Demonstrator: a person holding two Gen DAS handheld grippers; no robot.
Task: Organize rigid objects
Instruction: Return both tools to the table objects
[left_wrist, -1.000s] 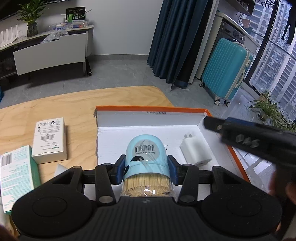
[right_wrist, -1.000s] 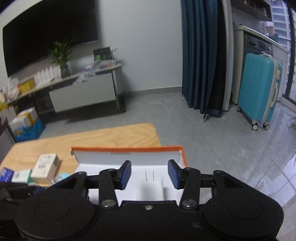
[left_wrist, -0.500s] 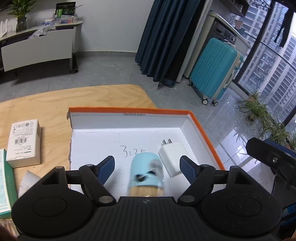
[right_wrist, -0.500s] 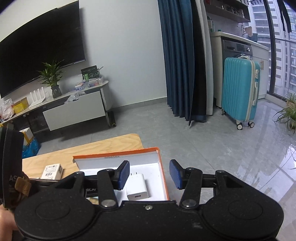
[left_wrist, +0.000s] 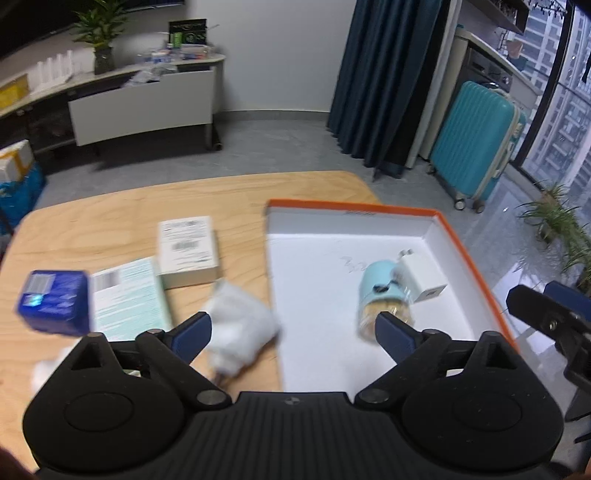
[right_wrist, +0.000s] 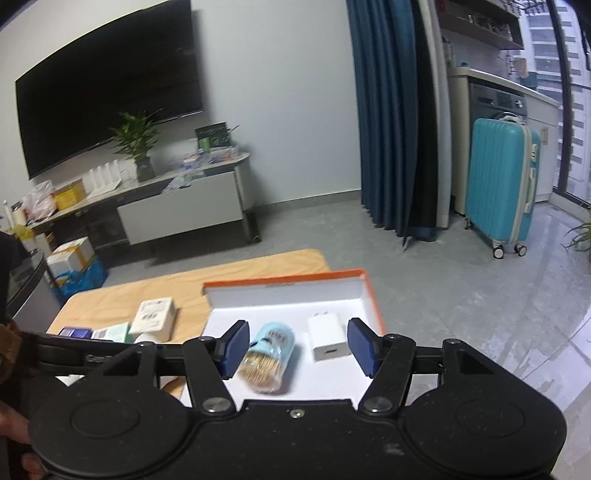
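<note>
A light-blue toothpick jar lies on its side in the white, orange-edged box, touching a white charger plug. My left gripper is open wide and empty, above the box's left edge. On the table to its left are a white box, a green-white box, a blue box and a crumpled white packet. My right gripper is open and empty, held above the jar and plug in the box.
The wooden table ends just beyond the box on the right. The right gripper's body shows at the right edge of the left wrist view. A teal suitcase and a TV cabinet stand on the floor behind.
My left gripper let go of the toothpick jar in the box, opened wide and swung left toward the table's boxes. My right gripper opened wider and now looks down over the box.
</note>
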